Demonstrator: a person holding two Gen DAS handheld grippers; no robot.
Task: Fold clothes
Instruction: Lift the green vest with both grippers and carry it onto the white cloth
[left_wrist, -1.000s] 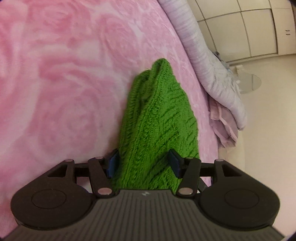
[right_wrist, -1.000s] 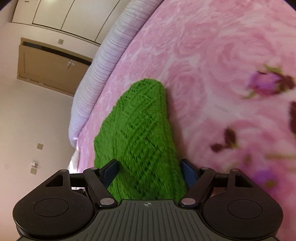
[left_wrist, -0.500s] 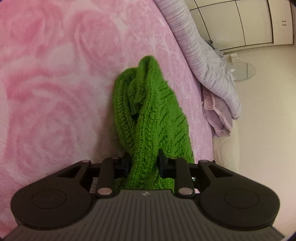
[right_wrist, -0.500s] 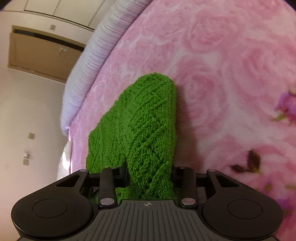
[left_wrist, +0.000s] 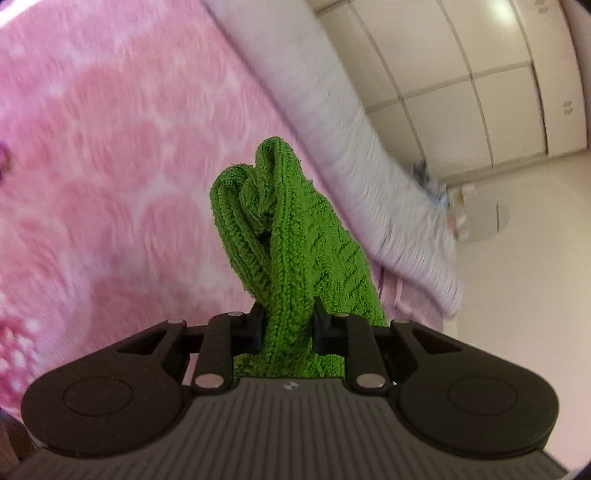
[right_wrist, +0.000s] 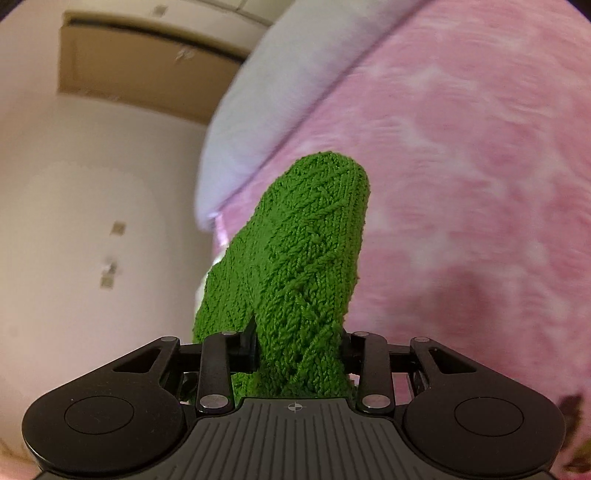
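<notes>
Your left gripper (left_wrist: 287, 325) is clamped on a bunched fold of the green knitted garment (left_wrist: 295, 236). Your right gripper (right_wrist: 297, 345) grips another part of it (right_wrist: 306, 251), held above the pink rose-patterned blanket (left_wrist: 92, 166).

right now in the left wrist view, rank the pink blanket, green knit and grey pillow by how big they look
1. pink blanket, largest by far
2. grey pillow
3. green knit, though it is nearest the camera, so 2 and 3 are unsure
</notes>
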